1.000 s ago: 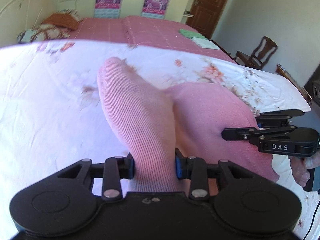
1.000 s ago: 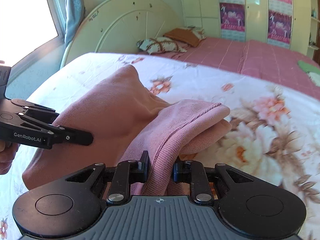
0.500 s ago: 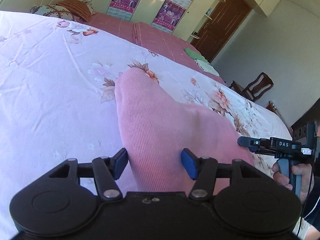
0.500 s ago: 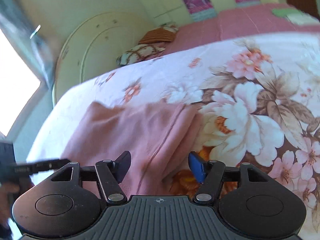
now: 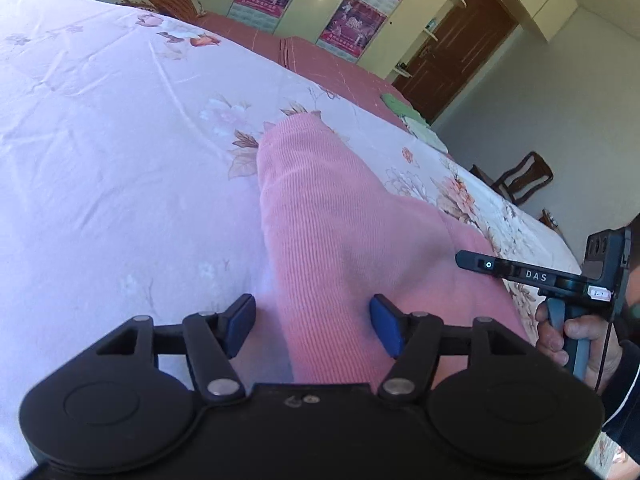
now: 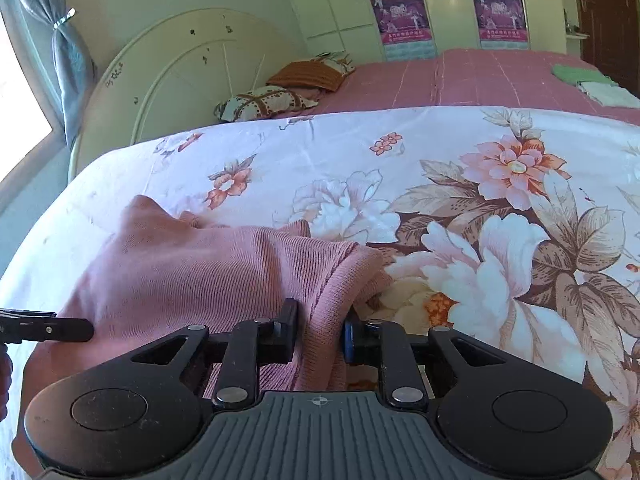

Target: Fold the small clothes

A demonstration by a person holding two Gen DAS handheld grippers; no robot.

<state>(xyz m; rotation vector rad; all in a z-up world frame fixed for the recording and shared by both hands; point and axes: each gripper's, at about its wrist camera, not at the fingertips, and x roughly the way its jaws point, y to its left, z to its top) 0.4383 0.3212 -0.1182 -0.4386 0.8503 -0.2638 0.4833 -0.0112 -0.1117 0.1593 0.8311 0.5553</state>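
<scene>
The pink knit [image 5: 340,240] lies folded on the floral bedsheet [image 5: 120,140]. The right gripper [image 6: 320,332] has its jaws clamped on the knit's ribbed edge. The left gripper [image 5: 312,320] straddles the near fold, jaws apart, not pinching.

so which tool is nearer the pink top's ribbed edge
right. the right tool is shut on the ribbed edge; the left tool is open, straddling the pink top at its other side, away from that edge
</scene>
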